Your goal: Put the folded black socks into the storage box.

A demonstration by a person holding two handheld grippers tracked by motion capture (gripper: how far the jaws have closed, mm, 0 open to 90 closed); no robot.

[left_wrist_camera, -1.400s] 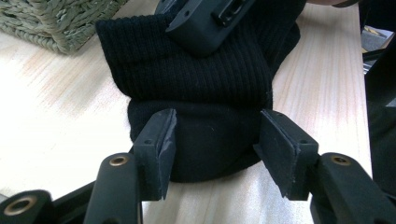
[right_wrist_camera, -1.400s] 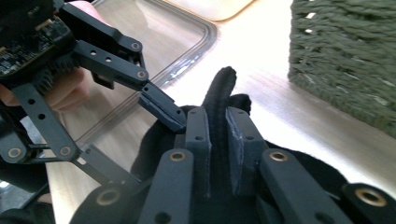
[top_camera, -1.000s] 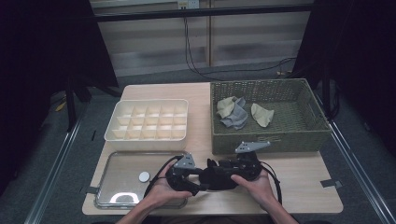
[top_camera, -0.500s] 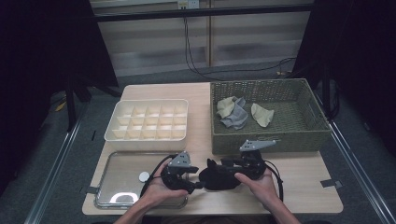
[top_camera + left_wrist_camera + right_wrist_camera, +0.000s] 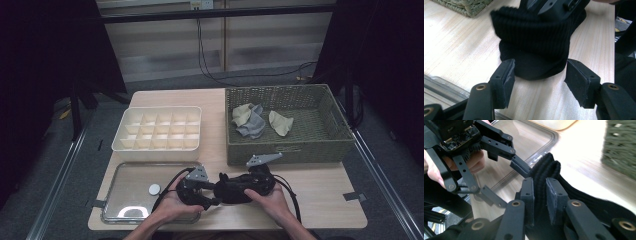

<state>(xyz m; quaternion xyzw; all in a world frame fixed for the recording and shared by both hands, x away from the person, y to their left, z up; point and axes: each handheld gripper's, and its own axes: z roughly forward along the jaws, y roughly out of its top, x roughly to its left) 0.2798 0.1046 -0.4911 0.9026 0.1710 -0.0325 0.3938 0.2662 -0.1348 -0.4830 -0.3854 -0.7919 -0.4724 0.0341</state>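
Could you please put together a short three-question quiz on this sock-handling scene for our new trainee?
1. True or false: the right gripper is shut on the black sock.
2. How do the left gripper's jaws stand? A) clamped on the sock B) open, one on each side of the sock's end C) inside the wicker basket.
3. Where does the small white disc lie?

Key
1. True: the ribbed fabric is pinched between its jaws.
2. B.
3. In the metal tray, in front of the white divided organizer box.
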